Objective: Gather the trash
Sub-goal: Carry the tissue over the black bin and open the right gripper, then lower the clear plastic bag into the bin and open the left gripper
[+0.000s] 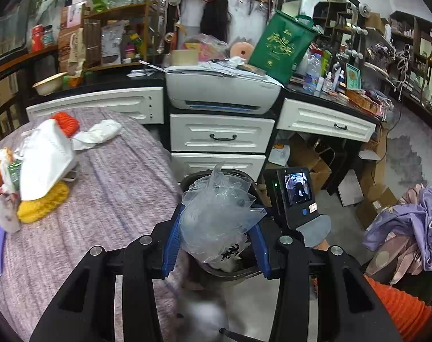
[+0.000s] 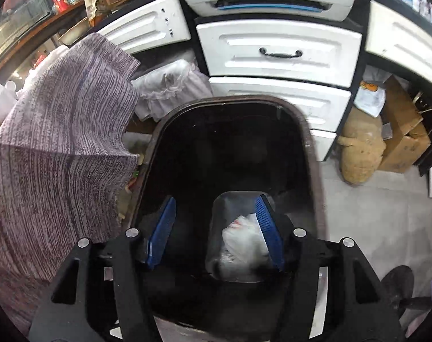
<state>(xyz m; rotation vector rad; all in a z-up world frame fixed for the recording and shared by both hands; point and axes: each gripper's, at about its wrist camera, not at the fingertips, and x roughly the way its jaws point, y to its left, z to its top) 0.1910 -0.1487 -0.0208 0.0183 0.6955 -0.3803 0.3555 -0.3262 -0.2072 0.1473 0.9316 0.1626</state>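
Left wrist view, from the left: a pile of litter (image 1: pixel 30 176) lies on the striped purple cloth (image 1: pixel 107 199) – a white mask, an orange net, a yellow scrap and packets – with a crumpled white tissue (image 1: pixel 97 132) farther back. At centre the left gripper (image 1: pixel 216 245) has its jaws closed on a crumpled clear plastic bag (image 1: pixel 216 216), held above the dark bin (image 1: pixel 230 273), whose rim shows below it. Behind stand the white drawers (image 1: pixel 221 135), a printer (image 1: pixel 221 92) and a green tote (image 1: pixel 283 45) on the cluttered counter (image 1: pixel 102 85). Just right of the bag, the right gripper's body with its small screen (image 1: pixel 297 191) crowds the bin's opening; purple bedding (image 1: pixel 409 228) is heaped at the far right.

Right wrist view: the cloth hangs at left, touching the bin (image 2: pixel 313 154). The right gripper (image 2: pixel 216 228) points down into the bin, its jaws parted and gripping nothing – a white wrapper (image 2: pixel 241 242) lies below, beside the right pad. A tan sack (image 2: pixel 361 148) and cardboard box (image 2: pixel 401 136) sit on the floor to the right.
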